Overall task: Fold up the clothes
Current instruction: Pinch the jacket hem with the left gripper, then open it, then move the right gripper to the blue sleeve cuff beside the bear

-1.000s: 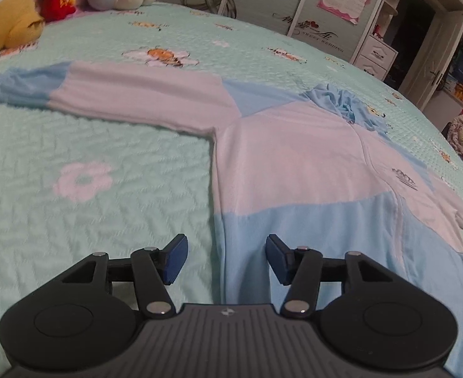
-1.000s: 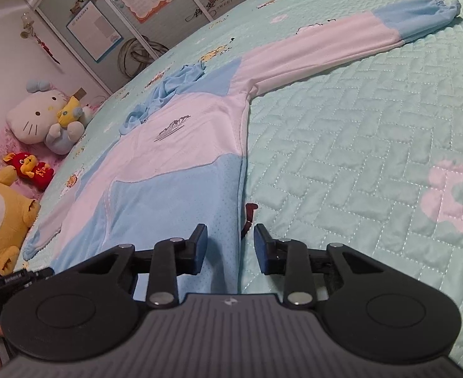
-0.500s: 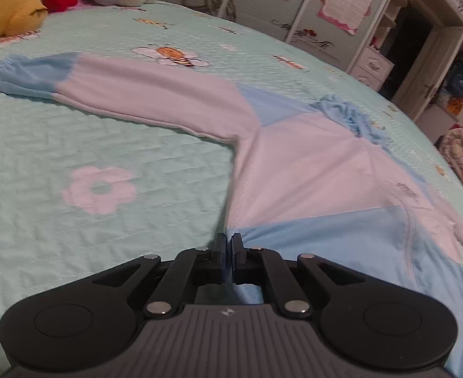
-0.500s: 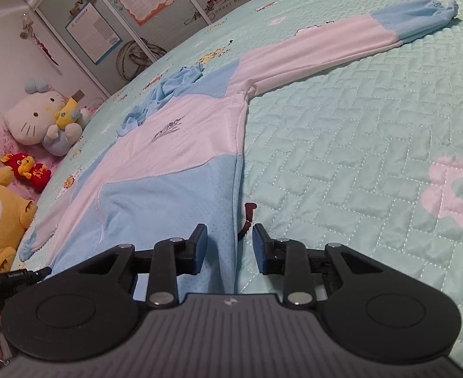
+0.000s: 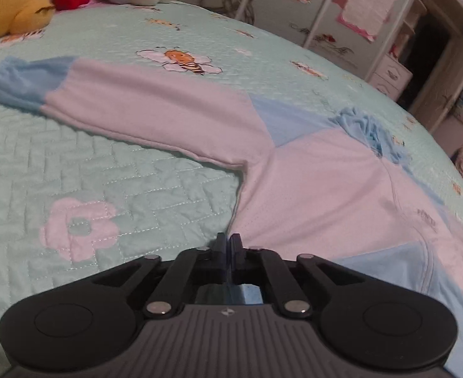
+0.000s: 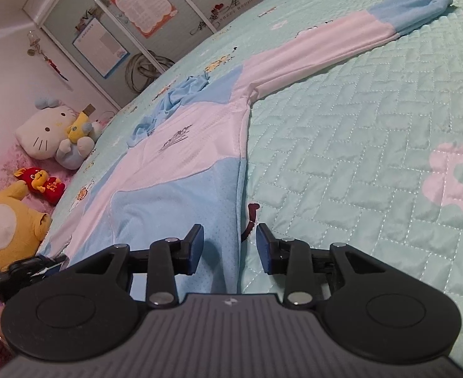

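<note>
Wardrobe doorway (image 5: 433, 60) only leftward; white cat plush (image 6: 47, 132) only rightward.

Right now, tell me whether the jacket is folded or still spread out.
Spread out. The jacket lies flat on the bedspread, body unfolded, one sleeve stretched straight out to the side.

A long-sleeved top (image 5: 319, 189) in white and pale blue panels is lying flat, front up, on the bed. One sleeve (image 5: 130, 110) is stretching straight out to the side, ending in a gathered blue cuff, while its blue collar (image 6: 181, 94) is sitting rumpled at the neck. A small dark logo (image 6: 176, 137) is showing on the white chest.
</note>
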Demonstrator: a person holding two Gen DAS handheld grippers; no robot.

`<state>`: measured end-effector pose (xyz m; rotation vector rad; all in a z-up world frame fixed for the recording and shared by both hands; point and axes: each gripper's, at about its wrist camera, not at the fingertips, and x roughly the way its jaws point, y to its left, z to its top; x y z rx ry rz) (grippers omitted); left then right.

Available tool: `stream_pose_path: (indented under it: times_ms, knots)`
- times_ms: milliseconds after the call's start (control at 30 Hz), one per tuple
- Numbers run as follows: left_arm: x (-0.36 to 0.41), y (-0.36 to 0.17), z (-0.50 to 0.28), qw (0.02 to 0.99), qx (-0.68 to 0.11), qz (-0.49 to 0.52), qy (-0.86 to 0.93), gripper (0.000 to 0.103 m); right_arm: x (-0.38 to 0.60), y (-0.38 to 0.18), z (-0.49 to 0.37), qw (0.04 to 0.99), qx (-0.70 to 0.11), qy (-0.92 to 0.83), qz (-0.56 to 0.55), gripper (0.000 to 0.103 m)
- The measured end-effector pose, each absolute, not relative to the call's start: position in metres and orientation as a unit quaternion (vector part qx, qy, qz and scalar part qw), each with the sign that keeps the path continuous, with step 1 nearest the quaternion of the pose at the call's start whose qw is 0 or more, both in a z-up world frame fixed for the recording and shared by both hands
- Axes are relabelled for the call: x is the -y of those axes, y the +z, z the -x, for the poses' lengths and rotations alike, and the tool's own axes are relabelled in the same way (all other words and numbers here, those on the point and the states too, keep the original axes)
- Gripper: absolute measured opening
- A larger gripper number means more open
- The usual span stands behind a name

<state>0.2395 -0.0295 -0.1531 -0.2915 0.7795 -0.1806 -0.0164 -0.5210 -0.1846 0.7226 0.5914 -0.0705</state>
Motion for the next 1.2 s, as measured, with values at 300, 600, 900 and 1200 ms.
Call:
stream_pose_path:
  times_ms: [300, 600, 900, 1200]
  knots:
    - [0.018, -0.146, -0.223, 0.91, -0.361, 0.191, -0.072, 0.04, 0.524, -0.187, 0.021, 0.89, -0.274, -0.031, -0.364, 0.037]
    - [-0.001, -0.153, -0.221, 0.905, -0.344, 0.243, -0.064, 0.059, 0.52, -0.178, 0.018, 0.888, -0.288, -0.045, -0.356, 0.043]
    - [-0.015, -0.146, -0.207, 0.892, -0.335, 0.298, -0.052, 0.059, 0.515, -0.154, 0.023, 0.903, -0.257, -0.088, -0.334, 0.055]
    - [0.016, -0.113, -0.209, 0.881, -0.349, 0.295, -0.119, 0.061, 0.533, -0.154, 0.021, 0.885, -0.252, -0.082, -0.383, 0.058]
